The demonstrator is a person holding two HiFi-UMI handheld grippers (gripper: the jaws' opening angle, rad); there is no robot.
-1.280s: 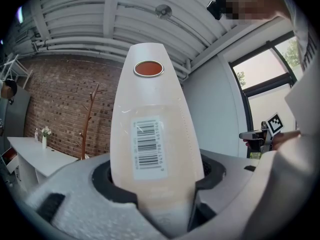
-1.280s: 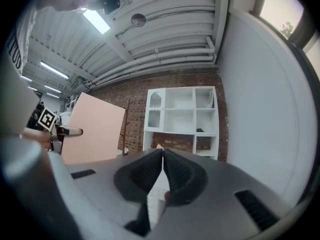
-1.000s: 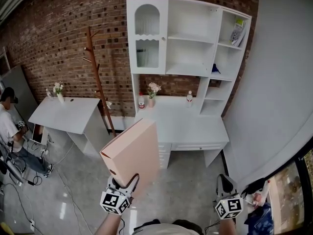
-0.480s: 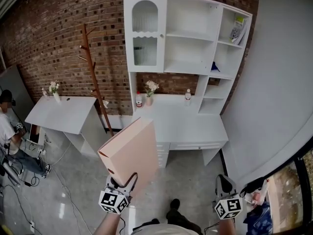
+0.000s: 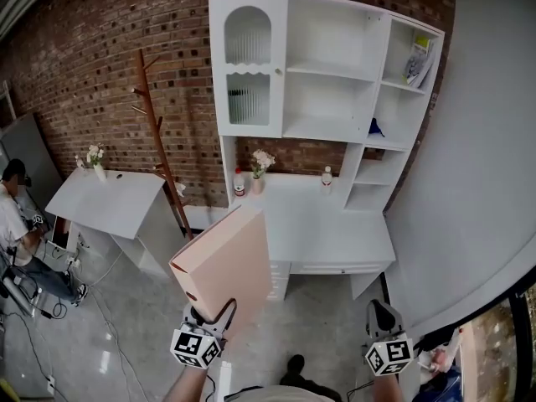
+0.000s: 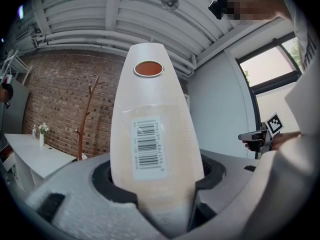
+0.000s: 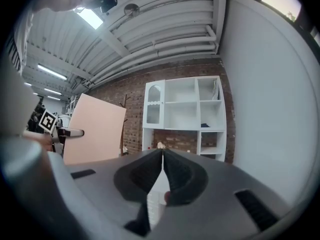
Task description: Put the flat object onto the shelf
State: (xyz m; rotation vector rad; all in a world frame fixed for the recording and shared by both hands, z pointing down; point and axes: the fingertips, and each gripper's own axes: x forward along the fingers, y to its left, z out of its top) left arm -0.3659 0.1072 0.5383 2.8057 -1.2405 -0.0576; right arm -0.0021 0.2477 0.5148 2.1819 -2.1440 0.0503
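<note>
A flat peach-pink binder (image 5: 226, 262) stands tilted up in front of me, with my left gripper (image 5: 209, 316) shut on its lower end. In the left gripper view its spine (image 6: 152, 129), with a barcode label and a round hole, rises from between the jaws of the left gripper (image 6: 155, 194). My right gripper (image 5: 381, 315) hangs low on the right, shut and empty; in its own view the right gripper (image 7: 162, 151) has its jaws together. The white shelf unit (image 5: 327, 65) stands ahead on a white desk (image 5: 335, 224), against the brick wall. The right gripper view shows the binder (image 7: 95, 129) left of the shelf unit (image 7: 187, 109).
A wooden coat rack (image 5: 159, 132) and a white side table (image 5: 109, 199) stand left of the desk. A flower vase (image 5: 261, 162) and two bottles (image 5: 327, 177) sit on the desk. A book (image 5: 416, 61) leans in the top right compartment. A person (image 5: 12, 216) sits far left. A grey wall (image 5: 477, 141) closes the right.
The shelf unit looks slightly larger and nearer. A shoe has come into sight at the bottom of the head view. Both grippers keep their places, the binder still held.
</note>
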